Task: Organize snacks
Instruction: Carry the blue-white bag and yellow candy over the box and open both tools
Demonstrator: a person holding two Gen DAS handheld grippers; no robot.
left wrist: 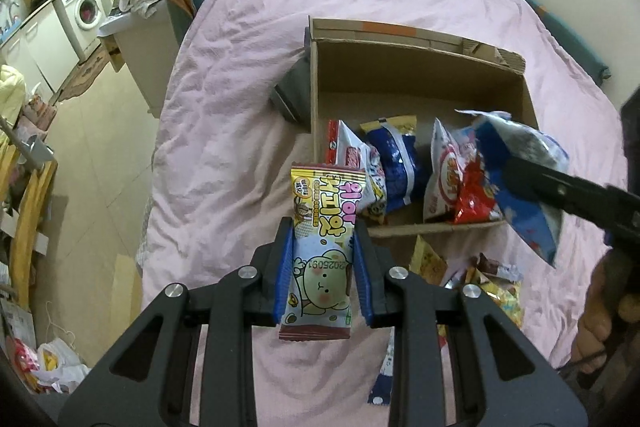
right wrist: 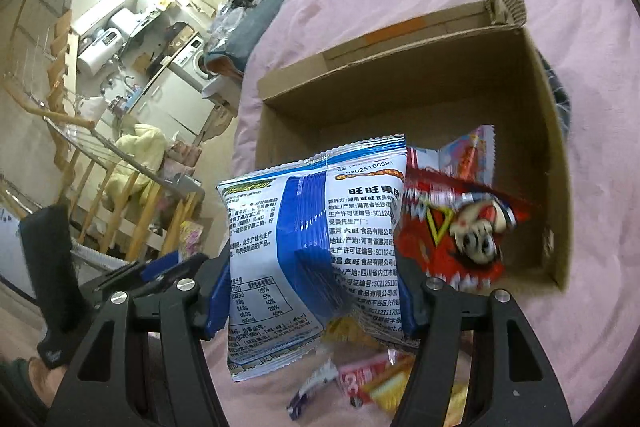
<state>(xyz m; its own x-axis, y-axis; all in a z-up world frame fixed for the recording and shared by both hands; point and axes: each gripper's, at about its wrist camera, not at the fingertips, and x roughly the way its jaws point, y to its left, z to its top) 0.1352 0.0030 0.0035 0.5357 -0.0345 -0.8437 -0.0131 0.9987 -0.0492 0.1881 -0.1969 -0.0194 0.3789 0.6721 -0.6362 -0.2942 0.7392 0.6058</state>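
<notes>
The left gripper [left wrist: 323, 269] had its jaws closed narrowly on a slim cookie packet [left wrist: 322, 251], held upright above the pink bedcover [left wrist: 224, 107]. The right gripper [right wrist: 312, 291] stood with jaws about half open, clamped across a puffy blue-and-white snack bag [right wrist: 304, 247]. Beyond both sets of jaws sat the open cardboard box [left wrist: 420, 75], already holding several packets [left wrist: 394, 167] along its near wall. This looked like the carrying step; next, each packet needs bringing over the box's empty far part, then releasing. Loose snacks [right wrist: 380, 383] lay below the right jaws, partly hidden by the bag; the red packet [right wrist: 460, 227] was blurred.
</notes>
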